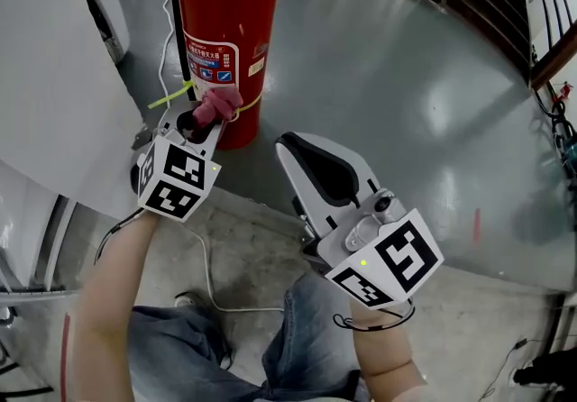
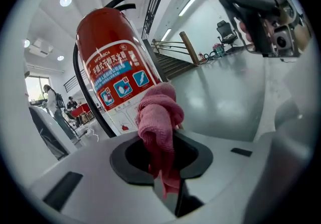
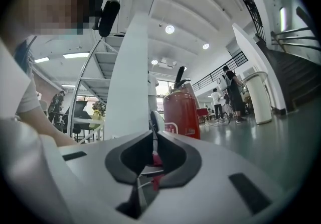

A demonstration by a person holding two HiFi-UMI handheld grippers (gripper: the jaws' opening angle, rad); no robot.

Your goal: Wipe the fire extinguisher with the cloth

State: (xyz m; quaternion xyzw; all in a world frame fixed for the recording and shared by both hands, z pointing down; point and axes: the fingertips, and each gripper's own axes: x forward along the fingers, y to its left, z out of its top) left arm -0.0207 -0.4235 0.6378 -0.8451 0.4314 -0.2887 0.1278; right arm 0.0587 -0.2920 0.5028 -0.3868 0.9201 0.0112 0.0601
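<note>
Glossy grey floor [image 1: 388, 76] all around. Standing upright on it at 11 o'clock in the head view: red fire extinguisher [image 1: 230, 22], with a black hose [image 2: 86, 92] down its 9 o'clock side and a yellow strap [image 1: 171, 98] low on the body. At 5 o'clock from that and well apart from it, right gripper [image 1: 287, 146], pinched together with nothing in between, pointing toward 11. Down at the extinguisher's 6 o'clock end, left gripper [image 1: 203, 123], clenched on a bunched-up pink cloth [image 1: 221, 103]. Cloth sitting just below the label [image 1: 212, 62], probably pressed against the red body, though hard to call real contact from here.
</note>
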